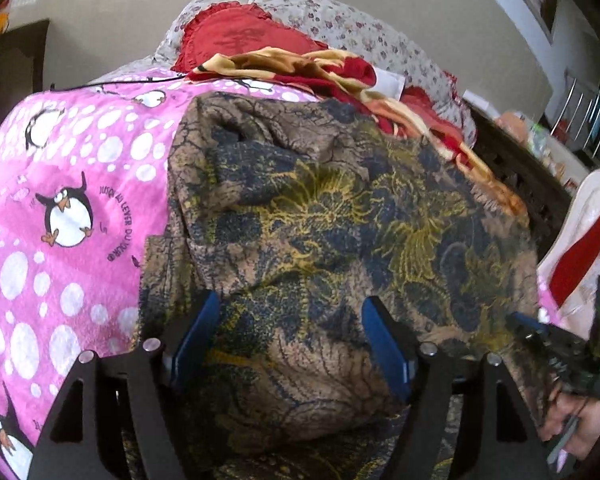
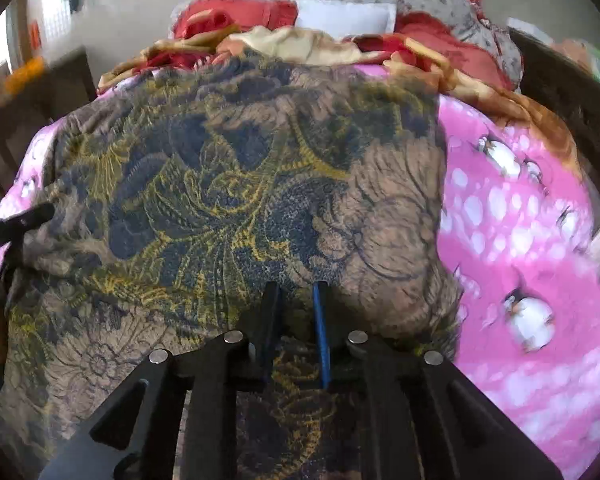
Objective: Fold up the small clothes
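A brown garment with a blue and yellow floral print [image 1: 320, 208] [image 2: 228, 184] lies rumpled on a pink penguin blanket [image 1: 60, 208] [image 2: 516, 216]. My left gripper [image 1: 290, 304] hovers over its near part, blue pads wide apart and open, with cloth below them but not pinched. My right gripper [image 2: 296, 290] sits low at the garment's near edge with its jaws a narrow gap apart; fabric shows in the gap and the pads do not press on it. The right gripper [image 1: 540, 332] also shows at the left wrist view's right edge, held by a hand [image 1: 580, 420].
Behind the garment is a heap of red and yellow blankets [image 1: 300, 68] [image 2: 300, 44], a red frilled cushion [image 1: 240, 36] and floral bedding [image 1: 340, 20]. A dark wooden bed frame [image 1: 516, 172] [image 2: 572, 96] runs along the right. A red and white item [image 1: 592, 232] lies at the right.
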Demonstrator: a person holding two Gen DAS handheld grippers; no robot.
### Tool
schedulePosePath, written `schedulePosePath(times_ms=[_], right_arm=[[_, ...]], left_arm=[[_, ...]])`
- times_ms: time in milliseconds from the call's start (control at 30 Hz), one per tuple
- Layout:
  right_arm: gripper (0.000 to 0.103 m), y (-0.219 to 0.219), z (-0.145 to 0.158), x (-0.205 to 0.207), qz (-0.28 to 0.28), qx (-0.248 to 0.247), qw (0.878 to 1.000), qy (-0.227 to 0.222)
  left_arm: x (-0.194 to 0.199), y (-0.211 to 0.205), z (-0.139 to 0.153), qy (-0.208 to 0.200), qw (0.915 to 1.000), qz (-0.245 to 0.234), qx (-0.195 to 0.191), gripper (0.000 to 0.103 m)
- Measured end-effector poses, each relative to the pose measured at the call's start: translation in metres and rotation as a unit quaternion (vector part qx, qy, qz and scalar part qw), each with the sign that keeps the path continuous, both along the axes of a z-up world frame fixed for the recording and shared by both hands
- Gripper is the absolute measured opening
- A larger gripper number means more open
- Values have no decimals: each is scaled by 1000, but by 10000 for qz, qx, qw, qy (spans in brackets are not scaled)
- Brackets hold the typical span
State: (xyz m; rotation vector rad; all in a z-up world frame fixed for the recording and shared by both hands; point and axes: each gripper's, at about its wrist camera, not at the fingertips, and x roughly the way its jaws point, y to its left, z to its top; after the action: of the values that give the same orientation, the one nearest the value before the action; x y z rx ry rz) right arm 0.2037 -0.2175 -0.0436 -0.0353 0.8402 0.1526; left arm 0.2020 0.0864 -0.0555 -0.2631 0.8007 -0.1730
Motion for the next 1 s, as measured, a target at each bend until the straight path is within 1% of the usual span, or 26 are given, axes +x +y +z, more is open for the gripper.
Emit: schedulePosePath(times_ms=[67, 100, 133, 167, 200, 233, 267, 300, 333, 367, 433, 500, 567, 667, 767, 800, 867, 900, 933, 1000], right_arm=[[22, -5, 3, 1, -48, 196, 9997, 121], [23, -6, 5, 3, -117, 265, 9992, 268], [23, -5, 11, 4, -232, 243, 9985, 427], [23, -2, 17, 2, -327, 153, 9985, 416], [23, 2, 24, -2, -352, 78, 9989, 291], [24, 10, 35, -8, -273, 42, 9996, 52], [30, 15, 39, -13, -194, 24, 9998, -81], [38, 23, 42, -17, -117, -35, 9998, -177], [42, 32, 40, -18, -79, -179, 9996, -227], [49, 38, 32, -16, -64, -300, 9994, -151], [52, 43, 2, -7, -45, -529, 9981, 325], [54, 43, -4, -16, -35, -501, 9987, -75], [55, 44, -4, -18, -41, -526, 9986, -102], [55, 40, -6, -19, -23, -408, 9991, -118], [57, 38, -5, -19, -2, -334, 9993, -137], [57, 39, -4, -19, 3, -346, 9993, -141], [56, 43, -1, -19, -14, -470, 9988, -102], [56, 48, 2, -17, -37, -577, 9983, -102], [56, 51, 9, -19, -125, -582, 9981, -157], [56, 55, 20, -26, -178, -156, 9992, -322]], left_arm=[[2, -6, 0, 29, 9997, 1, 222, 78], [2, -9, -1, 44, 9994, -12, 331, 79], [3, -14, -1, 63, 9989, -32, 472, 82], [4, -19, -1, 82, 9979, -38, 643, 83], [4, -22, -2, 95, 9970, -46, 764, 84], [5, -27, -2, 112, 9957, -80, 912, 88], [5, -30, -3, 131, 9946, -121, 1021, 91], [6, -35, -3, 156, 9928, -162, 1175, 93], [6, -40, -4, 187, 9901, -195, 1379, 94], [7, -45, -5, 206, 9876, -220, 1538, 96], [6, -53, -7, 243, 9818, -245, 1866, 97], [5, -55, -8, 269, 9787, -218, 2025, 100], [5, -52, -9, 318, 9783, -149, 2042, 102], [5, -49, -5, 392, 9783, -136, 2030, 102], [-6, -40, 8, 327, 9797, 6, 1978, 100], [-15, -36, 13, 235, 9809, 59, 1930, 100], [-26, -34, 19, 94, 9836, 2, 1804, 99], [-32, -35, 21, 27, 9858, -18, 1677, 99], [-34, -36, 20, 18, 9880, -11, 1547, 99], [-32, -40, 15, 158, 9915, -42, 1289, 98]])
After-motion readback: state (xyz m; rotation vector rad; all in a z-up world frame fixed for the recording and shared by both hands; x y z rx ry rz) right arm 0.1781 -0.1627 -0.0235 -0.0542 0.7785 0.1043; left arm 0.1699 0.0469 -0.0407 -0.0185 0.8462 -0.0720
